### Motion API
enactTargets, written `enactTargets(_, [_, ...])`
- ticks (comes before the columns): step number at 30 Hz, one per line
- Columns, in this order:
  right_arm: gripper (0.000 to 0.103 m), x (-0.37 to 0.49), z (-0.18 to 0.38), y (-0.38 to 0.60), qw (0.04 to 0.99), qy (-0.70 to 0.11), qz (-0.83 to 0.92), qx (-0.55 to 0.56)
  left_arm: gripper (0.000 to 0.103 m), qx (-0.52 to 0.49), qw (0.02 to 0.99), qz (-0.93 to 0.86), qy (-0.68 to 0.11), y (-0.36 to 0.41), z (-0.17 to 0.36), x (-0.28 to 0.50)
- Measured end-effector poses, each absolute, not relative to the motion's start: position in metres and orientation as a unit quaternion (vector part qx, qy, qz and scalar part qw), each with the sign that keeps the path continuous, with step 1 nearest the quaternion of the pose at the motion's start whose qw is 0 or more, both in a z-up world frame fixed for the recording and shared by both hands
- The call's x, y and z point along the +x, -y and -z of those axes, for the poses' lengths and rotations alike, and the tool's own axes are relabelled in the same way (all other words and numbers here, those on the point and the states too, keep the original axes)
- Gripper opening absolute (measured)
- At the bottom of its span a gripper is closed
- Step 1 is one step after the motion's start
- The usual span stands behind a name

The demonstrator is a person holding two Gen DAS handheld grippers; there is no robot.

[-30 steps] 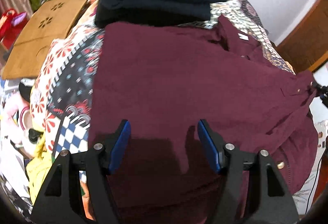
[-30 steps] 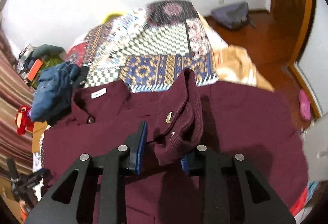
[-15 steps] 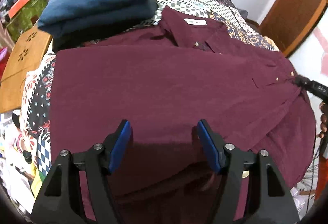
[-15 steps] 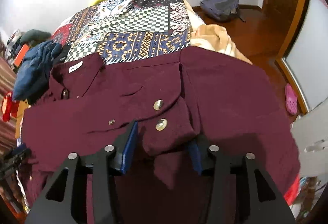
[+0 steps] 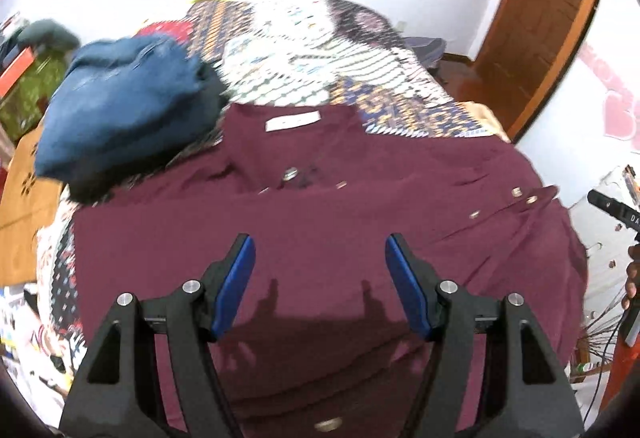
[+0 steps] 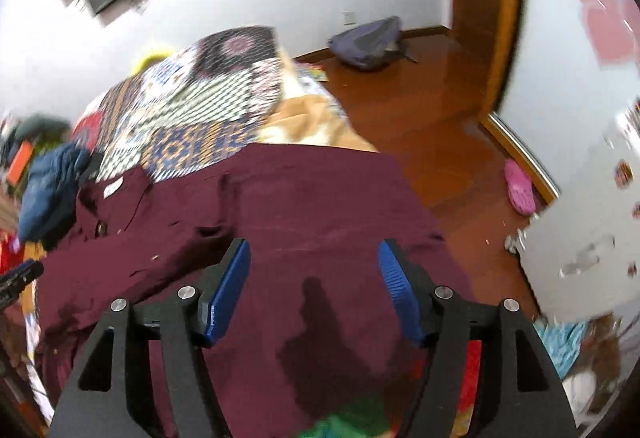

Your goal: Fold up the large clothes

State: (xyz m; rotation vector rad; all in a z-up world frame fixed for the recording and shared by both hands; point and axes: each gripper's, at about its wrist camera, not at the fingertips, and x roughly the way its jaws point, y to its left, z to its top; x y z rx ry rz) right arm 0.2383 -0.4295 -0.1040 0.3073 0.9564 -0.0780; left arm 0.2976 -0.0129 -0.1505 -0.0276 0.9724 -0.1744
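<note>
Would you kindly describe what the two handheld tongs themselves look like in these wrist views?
Both look alike. The left tongs have two black angular fingers with triangular cut-outs, round silver screw heads, and flat blue pads on the inner faces. The right tongs are built the same; one blue pad is visibly ribbed. No cables or sleeves are visible on either.

The left tongs (image 5: 320,270) point steeply down, their blue pads wide apart with nothing between them. The right tongs (image 6: 314,270) also point down; their jaws are opening, nothing gripped.
</note>
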Motion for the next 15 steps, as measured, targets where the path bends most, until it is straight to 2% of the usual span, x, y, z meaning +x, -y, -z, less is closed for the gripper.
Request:
enactTargets(6, [0.064,0.222,0.139,0.477,0.841,-0.485,0.075,0.226,0.067,-0.009,0.877,0.121,-0.465,0.057,0.15,0.308])
enactTargets(15, [0.064,0.223,0.194,0.498,0.794,-0.518,0.075,0.308,0.068,-0.004,0.857,0.148,-0.494,0.096,0.178,0.311])
